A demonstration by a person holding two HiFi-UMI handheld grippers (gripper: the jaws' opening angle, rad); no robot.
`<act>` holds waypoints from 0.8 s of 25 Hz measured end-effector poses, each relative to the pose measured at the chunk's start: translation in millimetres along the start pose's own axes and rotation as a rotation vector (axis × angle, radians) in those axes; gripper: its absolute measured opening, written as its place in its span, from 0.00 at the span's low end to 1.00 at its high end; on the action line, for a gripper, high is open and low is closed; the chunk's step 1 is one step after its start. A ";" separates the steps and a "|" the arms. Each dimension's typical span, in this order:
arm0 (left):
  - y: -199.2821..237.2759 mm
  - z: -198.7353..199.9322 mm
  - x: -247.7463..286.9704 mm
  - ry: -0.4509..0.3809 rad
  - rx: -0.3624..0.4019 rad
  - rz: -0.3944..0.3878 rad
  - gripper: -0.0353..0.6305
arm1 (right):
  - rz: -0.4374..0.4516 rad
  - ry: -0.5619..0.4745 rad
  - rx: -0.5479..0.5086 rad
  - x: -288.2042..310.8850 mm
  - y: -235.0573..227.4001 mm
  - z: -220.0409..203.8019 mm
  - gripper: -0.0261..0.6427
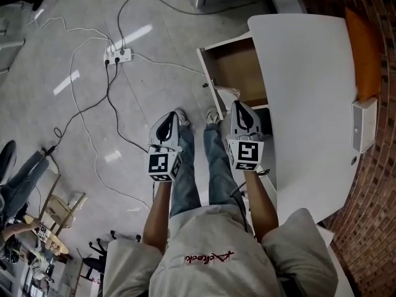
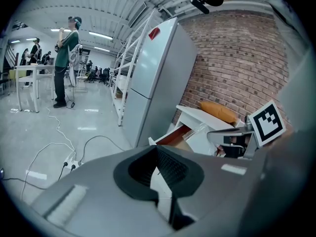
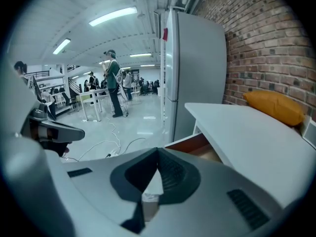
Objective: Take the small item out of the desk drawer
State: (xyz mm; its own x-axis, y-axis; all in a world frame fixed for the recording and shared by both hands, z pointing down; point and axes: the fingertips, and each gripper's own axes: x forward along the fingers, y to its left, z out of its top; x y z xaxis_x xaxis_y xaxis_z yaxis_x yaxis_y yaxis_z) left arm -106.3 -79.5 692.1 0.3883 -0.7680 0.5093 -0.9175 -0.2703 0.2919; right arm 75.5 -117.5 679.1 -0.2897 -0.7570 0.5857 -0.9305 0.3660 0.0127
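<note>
Right gripper point(image 1: 238, 107) is hovering at the edge of the white desk point(image 1: 309, 91), with the open drawer point(image 1: 238, 73) lying just ahead of its tip, and is clenching a small pale item point(image 3: 150, 197) between its jaws. Left gripper point(image 1: 167, 119) is hanging just beside it, jaws pressed together, empty.

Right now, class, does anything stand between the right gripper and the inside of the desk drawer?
Nothing visible blocks it from above: the drawer is pulled open just ahead of the right gripper. The white desk top covers part of it. The small item itself cannot be made out.
</note>
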 end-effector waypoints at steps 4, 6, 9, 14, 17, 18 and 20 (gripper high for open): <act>-4.4 13.9 -8.6 -0.023 0.002 0.002 0.07 | 0.002 -0.040 -0.001 -7.9 1.6 22.1 0.06; -6.8 24.7 -14.0 -0.038 0.007 0.002 0.07 | 0.001 -0.059 0.000 -14.7 2.1 35.5 0.06; -8.7 45.1 -17.4 -0.066 0.012 0.008 0.07 | 0.002 -0.094 -0.003 -20.8 1.4 56.7 0.06; -10.4 83.6 -28.6 -0.120 0.021 0.021 0.07 | 0.000 -0.151 -0.019 -32.9 1.3 96.0 0.06; -11.7 102.6 -40.4 -0.142 0.036 0.032 0.07 | 0.004 -0.174 -0.028 -44.4 2.0 117.6 0.06; -12.2 109.0 -43.8 -0.150 0.041 0.036 0.07 | 0.007 -0.184 -0.032 -47.9 1.9 124.6 0.06; -13.6 122.0 -50.0 -0.169 0.048 0.042 0.07 | 0.010 -0.202 -0.040 -55.0 1.3 138.2 0.06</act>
State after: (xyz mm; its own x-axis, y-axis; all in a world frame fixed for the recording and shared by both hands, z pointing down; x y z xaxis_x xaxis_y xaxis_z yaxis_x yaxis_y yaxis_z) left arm -123.7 -108.3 563.9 0.3335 -0.8646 0.3758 -0.9371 -0.2604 0.2326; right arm 59.3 -150.2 534.9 -0.3412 -0.8450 0.4118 -0.9191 0.3918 0.0424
